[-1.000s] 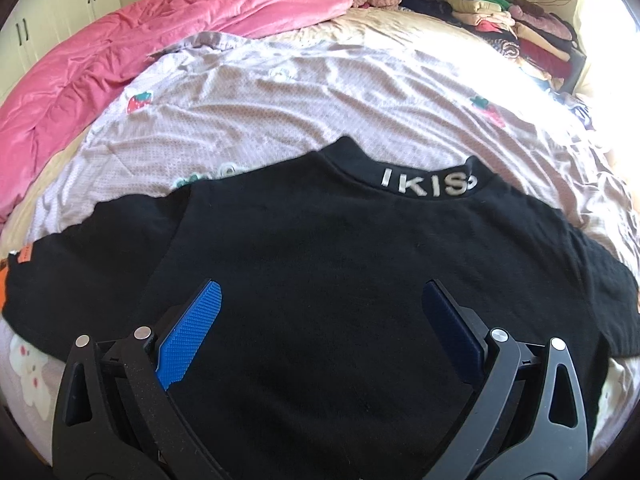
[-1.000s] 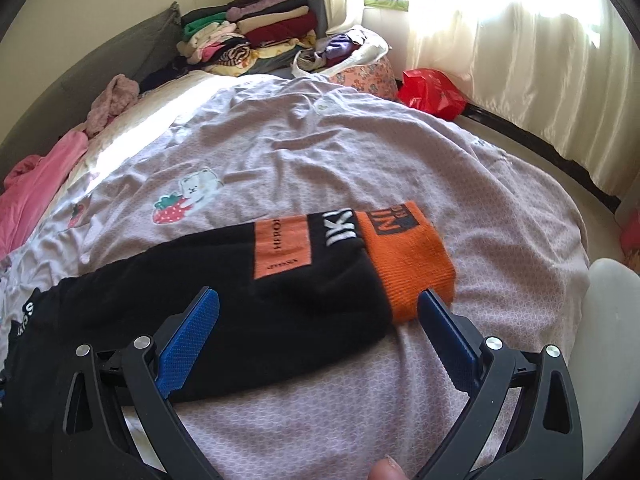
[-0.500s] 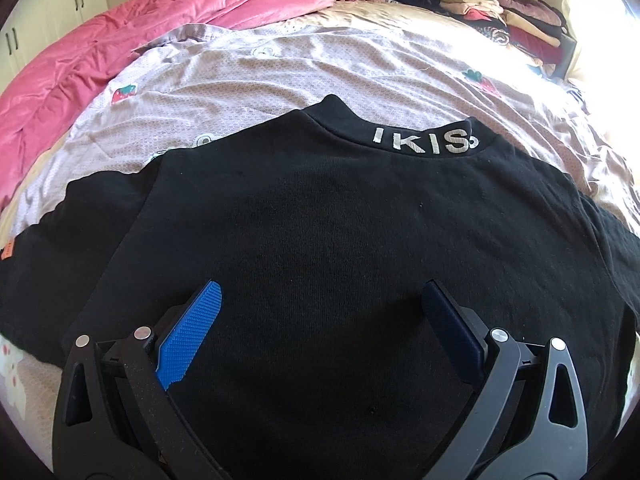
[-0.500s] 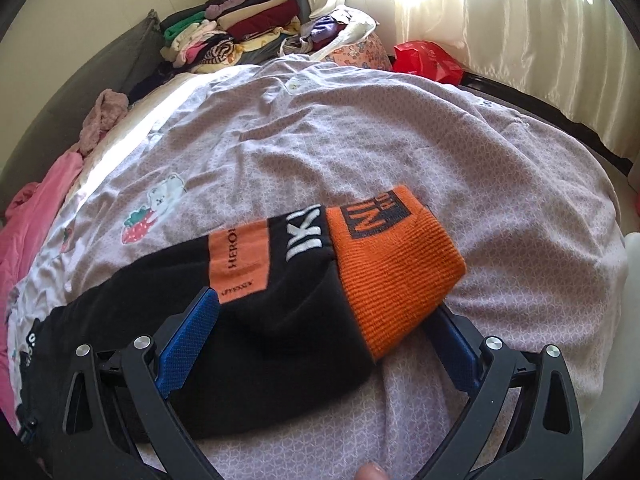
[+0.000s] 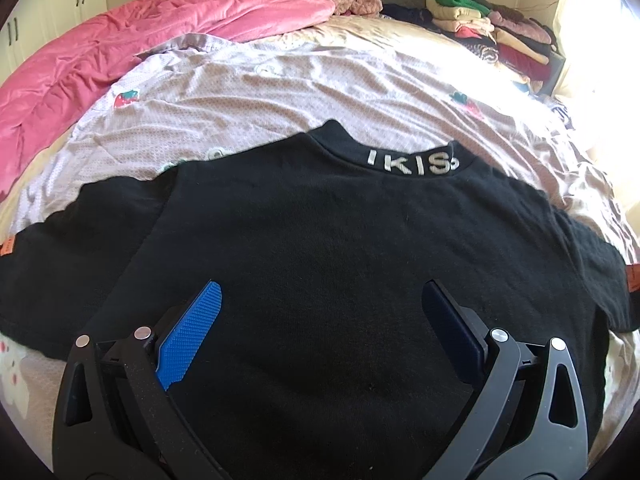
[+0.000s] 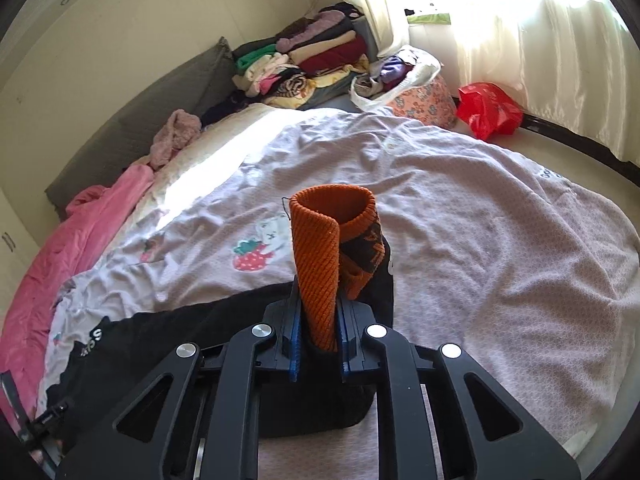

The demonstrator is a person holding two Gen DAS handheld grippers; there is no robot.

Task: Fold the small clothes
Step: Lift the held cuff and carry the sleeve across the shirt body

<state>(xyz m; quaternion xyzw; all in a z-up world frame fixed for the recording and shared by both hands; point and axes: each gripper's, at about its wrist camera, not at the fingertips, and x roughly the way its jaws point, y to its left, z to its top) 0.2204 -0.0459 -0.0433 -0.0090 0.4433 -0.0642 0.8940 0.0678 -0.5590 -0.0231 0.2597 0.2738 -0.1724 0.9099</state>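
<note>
A sunlit bed under a lilac strawberry-print sheet (image 5: pixel 280 96), with a pink quilt (image 5: pixel 120 40) and stacked clothes (image 6: pixel 304 64) near the curtained window. The black sweater (image 5: pixel 340 248) lies flat, its hem cut off below. The right gripper (image 6: pixel 318 344), jaws just closed, clamps the orange cuff (image 6: pixel 324 240); the left gripper (image 5: pixel 320 320) hangs spread above the sweater.

I worked over a bed (image 6: pixel 500 240) spread with a pale lilac sheet printed with strawberries. A pink quilt (image 5: pixel 120 40) lay bunched along one side, against a grey headboard (image 6: pixel 152 120). Folded clothes (image 6: pixel 304 64) were stacked in the far corner, with a floral basket (image 6: pixel 424 100) and a red bag (image 6: pixel 488 110) near them. Sun came hard through cream curtains (image 6: pixel 520 32). White cupboards (image 5: pixel 44 12) stood beyond the quilt, and the walls were cream.
</note>
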